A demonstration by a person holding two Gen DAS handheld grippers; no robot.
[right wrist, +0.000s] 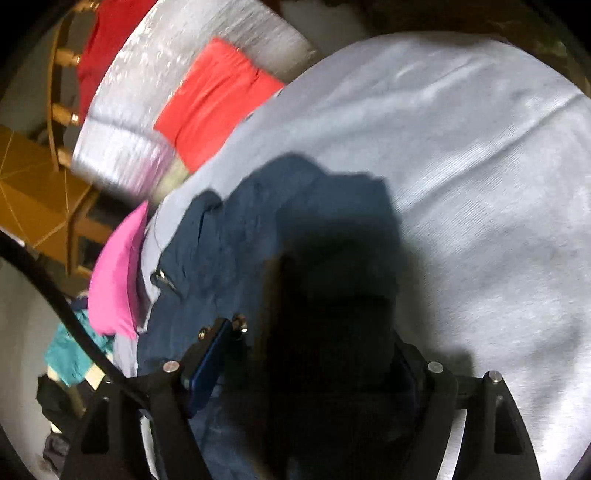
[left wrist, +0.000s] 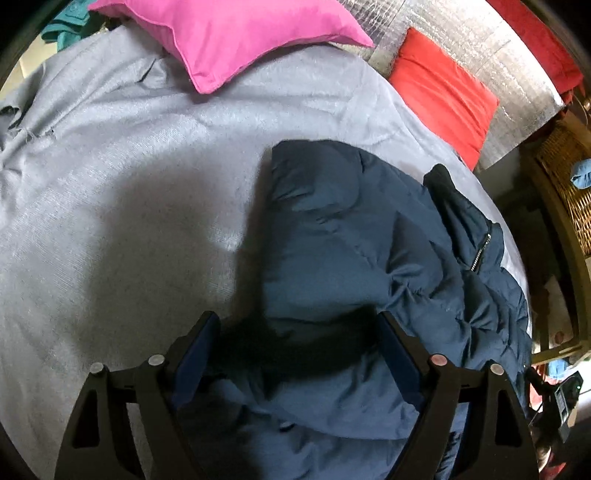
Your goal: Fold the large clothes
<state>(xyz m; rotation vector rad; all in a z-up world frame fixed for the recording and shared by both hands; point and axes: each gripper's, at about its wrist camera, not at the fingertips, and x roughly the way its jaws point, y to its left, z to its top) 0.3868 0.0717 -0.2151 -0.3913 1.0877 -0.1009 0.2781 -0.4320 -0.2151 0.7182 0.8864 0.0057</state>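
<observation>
A dark navy puffer jacket (left wrist: 351, 236) lies crumpled on a grey bed cover (left wrist: 129, 177), its zip pocket toward the right edge. My left gripper (left wrist: 295, 325) is open just above the jacket's near part, its jaws wide apart with fabric below them. In the right wrist view the same jacket (right wrist: 236, 236) lies on the bed cover (right wrist: 480, 166). My right gripper (right wrist: 314, 339) is open over the jacket; a dark shadow hides the fabric between its fingers, so I cannot tell whether they touch it.
A pink pillow (left wrist: 229, 33) and a red pillow (left wrist: 443, 96) lie at the head of the bed against a silver padded headboard (left wrist: 487, 62). A wicker chair (left wrist: 565, 177) stands to the right. Teal clothing (right wrist: 70, 350) lies off the bed's side.
</observation>
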